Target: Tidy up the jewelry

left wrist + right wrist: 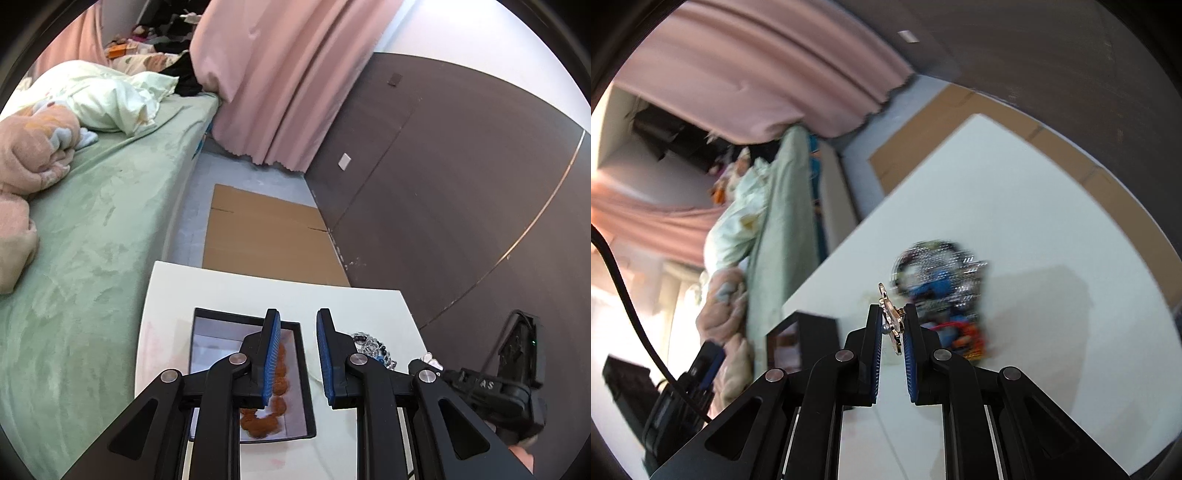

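A black-rimmed jewelry box sits on the white table and holds an orange bead bracelet. My left gripper is open and empty, above the box's right edge. A pile of silver, blue and orange jewelry lies right of the box; it also shows in the left wrist view. My right gripper is shut on a small gold brooch, held just above the table near the pile. The box shows at its left.
A bed with green sheet and bunched blankets runs along the table's left. Flat cardboard lies on the floor beyond the table. A pink curtain and a dark wall panel stand behind.
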The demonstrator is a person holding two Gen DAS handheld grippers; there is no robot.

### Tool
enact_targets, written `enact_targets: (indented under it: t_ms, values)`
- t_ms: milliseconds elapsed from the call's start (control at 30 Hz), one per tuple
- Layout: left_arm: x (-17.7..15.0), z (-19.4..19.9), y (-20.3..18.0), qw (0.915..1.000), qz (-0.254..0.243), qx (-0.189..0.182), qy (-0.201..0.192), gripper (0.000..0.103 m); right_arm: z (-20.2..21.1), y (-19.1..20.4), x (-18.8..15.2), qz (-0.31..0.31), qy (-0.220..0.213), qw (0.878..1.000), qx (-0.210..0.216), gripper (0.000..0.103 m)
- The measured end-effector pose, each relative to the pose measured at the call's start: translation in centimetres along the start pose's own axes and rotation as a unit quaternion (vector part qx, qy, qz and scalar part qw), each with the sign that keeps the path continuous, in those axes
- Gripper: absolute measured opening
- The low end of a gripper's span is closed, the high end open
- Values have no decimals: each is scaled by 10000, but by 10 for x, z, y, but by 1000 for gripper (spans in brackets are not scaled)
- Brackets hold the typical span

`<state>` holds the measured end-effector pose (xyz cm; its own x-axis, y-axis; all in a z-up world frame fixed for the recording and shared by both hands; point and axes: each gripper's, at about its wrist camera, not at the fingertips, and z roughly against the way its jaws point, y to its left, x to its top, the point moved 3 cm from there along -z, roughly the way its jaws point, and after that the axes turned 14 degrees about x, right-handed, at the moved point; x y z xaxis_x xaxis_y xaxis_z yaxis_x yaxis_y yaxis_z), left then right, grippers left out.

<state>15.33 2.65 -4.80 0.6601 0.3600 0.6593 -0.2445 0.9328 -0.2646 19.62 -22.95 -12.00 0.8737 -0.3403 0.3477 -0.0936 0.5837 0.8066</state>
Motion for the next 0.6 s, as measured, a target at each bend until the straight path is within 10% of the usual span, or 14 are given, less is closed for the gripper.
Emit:
enact_targets:
  t_ms: [233,600]
  values:
    - [0,-4,17,9996,167,170,161,70,-25,43,-20,538,278,9969,511,13]
    - [6,5,53,9980,390,468,195,76,-70,88,-57,932,725,9878,1012,13]
